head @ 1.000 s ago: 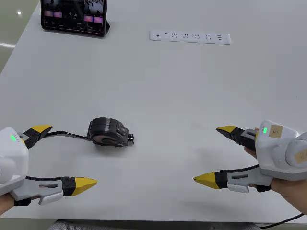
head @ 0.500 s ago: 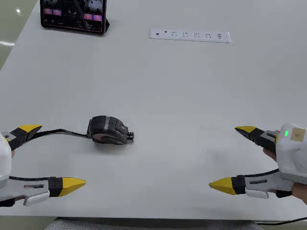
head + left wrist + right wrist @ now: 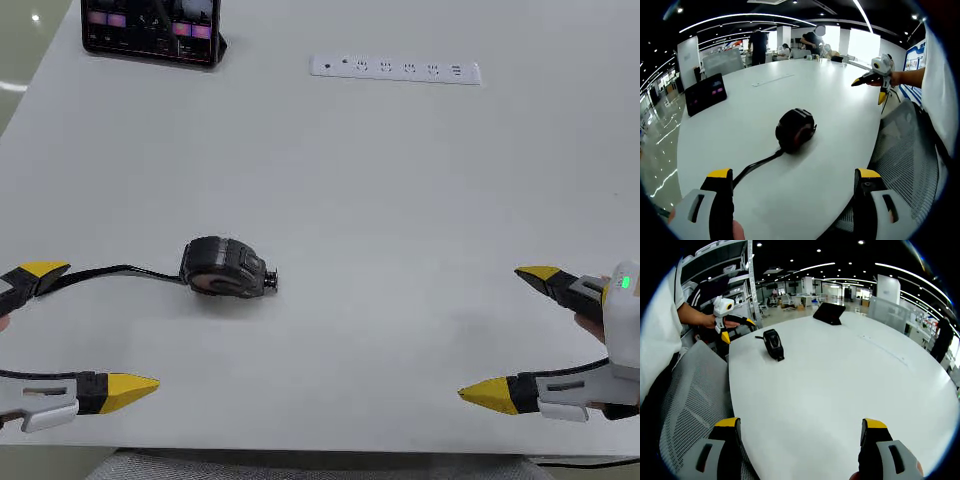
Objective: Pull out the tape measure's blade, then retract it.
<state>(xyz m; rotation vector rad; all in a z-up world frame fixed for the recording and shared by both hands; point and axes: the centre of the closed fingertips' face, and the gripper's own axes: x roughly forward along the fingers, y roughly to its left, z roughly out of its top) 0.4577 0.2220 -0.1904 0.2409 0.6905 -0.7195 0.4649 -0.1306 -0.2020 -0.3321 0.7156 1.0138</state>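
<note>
Black tape measure (image 3: pixel 224 268) lies toward the near edge of the tabletop (image 3: pixel 380 190), just ahead of my wide-spread left gripper (image 3: pixel 105 325); my right gripper (image 3: pixel 491 333), equally spread, is well apart.

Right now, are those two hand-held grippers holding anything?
Left hand-held gripper: open, holding nothing.
Right hand-held gripper: open, holding nothing.

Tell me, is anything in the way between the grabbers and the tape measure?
Nothing visible does. Bare table lies between the tape measure and the left gripper and right gripper; its strap trails toward the left one.
</note>
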